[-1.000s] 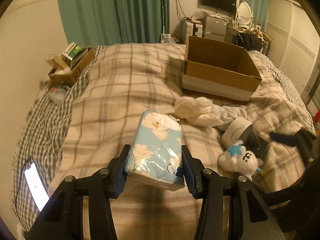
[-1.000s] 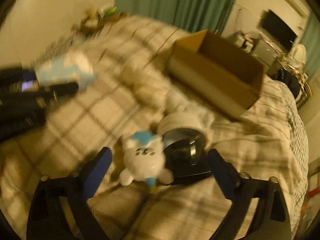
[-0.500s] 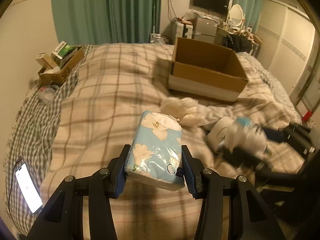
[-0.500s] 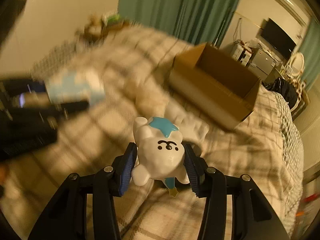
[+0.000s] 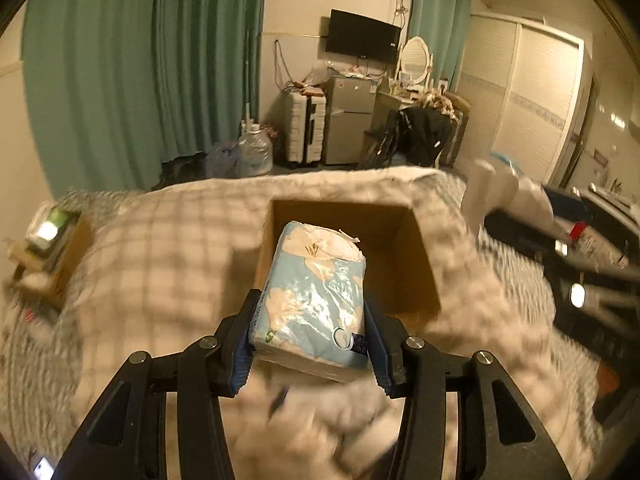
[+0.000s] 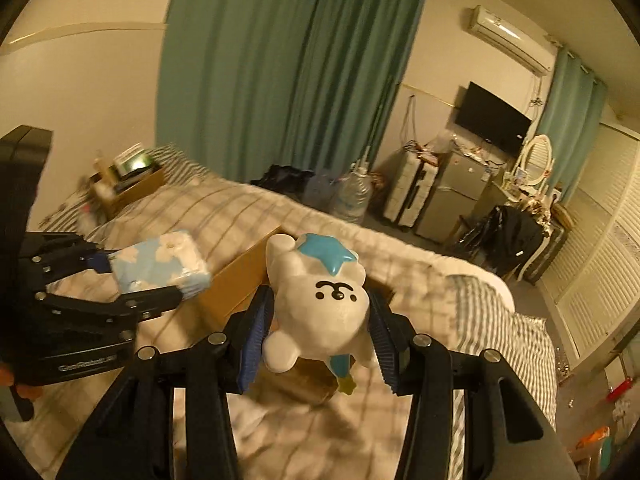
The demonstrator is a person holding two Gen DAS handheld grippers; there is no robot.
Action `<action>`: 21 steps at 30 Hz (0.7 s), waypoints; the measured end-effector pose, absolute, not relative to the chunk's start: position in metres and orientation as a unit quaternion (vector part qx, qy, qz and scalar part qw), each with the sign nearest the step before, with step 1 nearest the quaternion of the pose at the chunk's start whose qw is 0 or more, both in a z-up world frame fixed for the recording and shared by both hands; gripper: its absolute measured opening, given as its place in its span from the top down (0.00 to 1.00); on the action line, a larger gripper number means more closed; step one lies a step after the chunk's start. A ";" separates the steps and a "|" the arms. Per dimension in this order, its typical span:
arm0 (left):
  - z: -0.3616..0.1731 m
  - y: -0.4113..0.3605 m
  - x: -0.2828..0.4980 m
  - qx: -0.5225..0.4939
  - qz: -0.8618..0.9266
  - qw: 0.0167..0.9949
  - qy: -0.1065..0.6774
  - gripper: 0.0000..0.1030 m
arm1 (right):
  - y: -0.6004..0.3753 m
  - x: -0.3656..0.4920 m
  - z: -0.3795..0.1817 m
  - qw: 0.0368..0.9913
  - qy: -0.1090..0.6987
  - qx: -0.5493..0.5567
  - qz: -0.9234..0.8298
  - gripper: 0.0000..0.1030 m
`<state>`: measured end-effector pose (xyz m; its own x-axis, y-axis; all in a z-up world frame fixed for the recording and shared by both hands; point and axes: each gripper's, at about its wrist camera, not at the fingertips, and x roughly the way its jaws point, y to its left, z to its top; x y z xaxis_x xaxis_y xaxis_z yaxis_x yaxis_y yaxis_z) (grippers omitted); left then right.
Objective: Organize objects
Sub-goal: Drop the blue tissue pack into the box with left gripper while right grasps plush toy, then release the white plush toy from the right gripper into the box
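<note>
Left gripper (image 5: 310,342) clamped on tissue pack (image 5: 312,292), over box (image 5: 424,276) on bed (image 5: 160,256). Right gripper (image 6: 318,338) clamped on toy (image 6: 320,304), near box edge. Risk: collision between close grippers, or toy dropping outside if released short.

Little legible text. The left gripper (image 6: 192,280), seen in the right wrist view, bears a pale embossed wordmark along the lower side of its black body; the letters look like a brand name but cannot be made out. The tissue pack (image 5: 310,300) has a dark blue strip at its lower right corner with small pale characters, partly covered by the pad, unreadable. The small box (image 5: 52,252) on the bed's far left holds packaging with print, blurred. The plush toy (image 6: 320,308) carries only a drawn face, no lettering.
</note>
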<state>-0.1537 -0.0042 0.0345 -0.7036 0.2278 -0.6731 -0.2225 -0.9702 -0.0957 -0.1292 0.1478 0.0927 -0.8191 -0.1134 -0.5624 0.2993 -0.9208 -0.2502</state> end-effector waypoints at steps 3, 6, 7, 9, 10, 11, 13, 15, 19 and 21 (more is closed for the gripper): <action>0.024 0.012 -0.192 -0.372 0.920 0.125 0.001 0.52 | 0.150 -0.164 0.082 0.104 0.162 0.289 -0.938 0.55; 0.005 0.024 -0.222 -0.376 0.919 0.116 0.018 0.52 | 0.153 -0.197 0.063 0.104 0.154 0.306 -0.934 0.55; 0.000 0.026 -0.227 -0.381 0.918 0.114 0.021 0.52 | 0.153 -0.205 0.056 0.104 0.153 0.311 -0.932 0.55; -0.020 0.029 -0.243 -0.397 0.911 0.108 0.023 0.52 | 0.154 -0.222 0.041 0.105 0.150 0.323 -0.929 0.55; -0.027 0.028 -0.246 -0.402 0.909 0.106 0.024 0.52 | 0.155 -0.226 0.035 0.104 0.148 0.326 -0.928 0.55; -0.035 0.029 -0.252 -0.408 0.907 0.103 0.026 0.52 | 0.155 -0.232 0.028 0.103 0.146 0.331 -0.927 0.55; -0.048 0.029 -0.258 -0.413 0.904 0.102 0.031 0.52 | 0.162 -0.239 0.017 0.103 0.141 0.335 -0.926 0.55; -0.057 0.030 -0.261 -0.416 0.903 0.102 0.038 0.49 | 0.170 -0.241 0.009 0.111 0.133 0.333 -0.927 0.54; -0.053 0.027 -0.252 -0.405 0.908 0.092 0.050 0.21 | 0.183 -0.230 0.018 0.105 0.109 0.312 -0.938 0.12; -0.042 0.020 -0.238 -0.391 0.915 0.085 0.046 0.09 | 0.188 -0.217 0.035 0.107 0.103 0.301 -0.942 0.13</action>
<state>-0.2382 0.0203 -0.0419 -0.6795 0.1191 -0.7240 -0.1910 -0.9814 0.0177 -0.2169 0.1875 0.0345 -0.7963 -0.1391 -0.5887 0.2628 -0.9561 -0.1296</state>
